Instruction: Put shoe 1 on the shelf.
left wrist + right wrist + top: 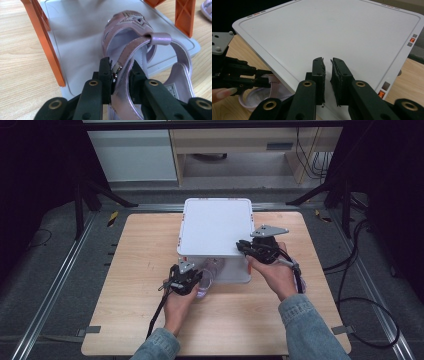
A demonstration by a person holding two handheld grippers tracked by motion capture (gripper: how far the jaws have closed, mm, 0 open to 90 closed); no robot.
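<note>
A lilac strappy sandal [130, 27] rests toe-first on the lower grey board [80, 30] of a white rack, heel end sticking out the front [210, 272]. My left gripper [120, 63] is shut on its buckled ankle strap, at the rack's front opening [194, 281]. My right gripper [327, 61] hovers over the front right corner of the rack's white top board [337, 30], jaws all but shut with a thin slit and nothing between them. It sits at that corner in the high view [241, 246]. From the right gripper view the left gripper [249, 77] and sandal [262, 96] show below the board's edge.
The rack [215, 227] stands at the back middle of the wooden table [135, 285] on orange legs [47, 42]. Part of a second lilac sandal [207, 10] lies on the table beyond the far orange leg [185, 15]. Cables trail off the table's right side.
</note>
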